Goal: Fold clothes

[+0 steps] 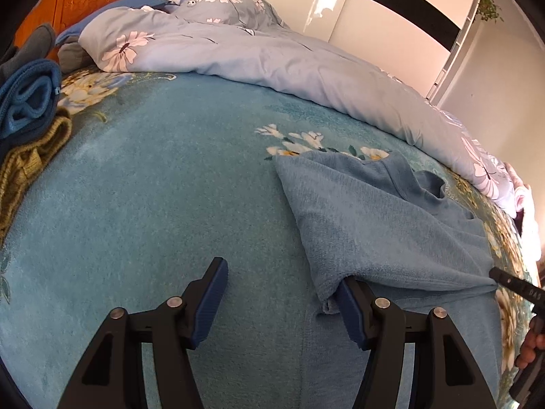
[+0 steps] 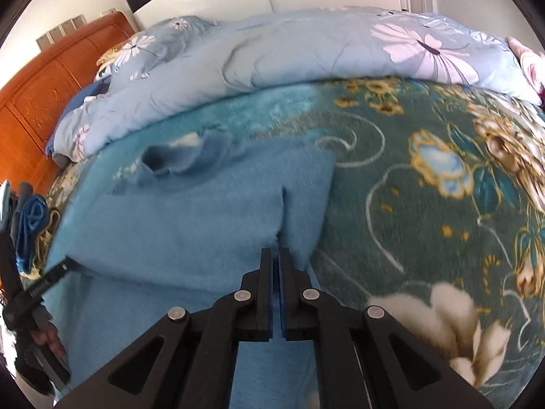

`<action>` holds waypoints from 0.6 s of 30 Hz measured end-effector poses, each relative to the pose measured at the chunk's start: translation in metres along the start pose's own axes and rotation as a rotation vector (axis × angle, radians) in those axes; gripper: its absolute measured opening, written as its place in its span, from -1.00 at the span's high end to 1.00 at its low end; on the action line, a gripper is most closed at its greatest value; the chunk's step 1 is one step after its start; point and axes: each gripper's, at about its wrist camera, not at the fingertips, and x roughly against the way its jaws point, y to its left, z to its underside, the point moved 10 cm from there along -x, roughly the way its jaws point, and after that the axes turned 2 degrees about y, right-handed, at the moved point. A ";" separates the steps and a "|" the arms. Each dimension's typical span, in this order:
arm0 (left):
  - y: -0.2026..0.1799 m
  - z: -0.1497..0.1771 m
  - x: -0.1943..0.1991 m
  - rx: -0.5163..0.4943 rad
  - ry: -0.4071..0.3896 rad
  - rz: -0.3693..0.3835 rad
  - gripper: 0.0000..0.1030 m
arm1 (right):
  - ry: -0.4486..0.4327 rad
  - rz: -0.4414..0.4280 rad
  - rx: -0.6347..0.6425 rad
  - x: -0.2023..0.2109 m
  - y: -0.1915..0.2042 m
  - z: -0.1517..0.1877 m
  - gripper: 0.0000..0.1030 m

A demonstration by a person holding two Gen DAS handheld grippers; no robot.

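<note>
Blue fleecy top (image 1: 381,218), partly folded with its collar toward the pale quilt, lies on the teal flowered fleece blanket (image 1: 163,204) that covers the bed, toward that blanket's darker, gold-flowered side. Left gripper (image 1: 282,293), black with dark blue ribbed pads, stands wide apart over the blanket at the garment's near corner; its right-hand finger (image 1: 351,310) sits tucked under the hanging edge of the cloth, while the other finger is over bare blanket, so nothing is clamped between them. Right gripper (image 2: 275,255) is pressed together, its two pads nearly touching, and a thin fold of the blue top's edge runs into the slit at their tips; it looks pinched there, though the picture is blurred. From the left wrist view, that gripper's tip (image 1: 504,277) meets the garment's far corner, with fingers of the person's hand (image 1: 531,344) around its handle. Behind lies a rumpled light blue quilt with white flowers (image 1: 238,51), against an orange carved wooden headboard (image 2: 44,95). A heap of other clothes, blue fleece and olive knit (image 1: 30,116), sits at the blanket's edge.
</note>
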 end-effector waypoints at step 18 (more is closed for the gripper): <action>0.021 0.021 0.066 -0.018 -0.061 0.031 -0.43 | -0.038 0.004 0.017 -0.012 0.005 -0.039 0.44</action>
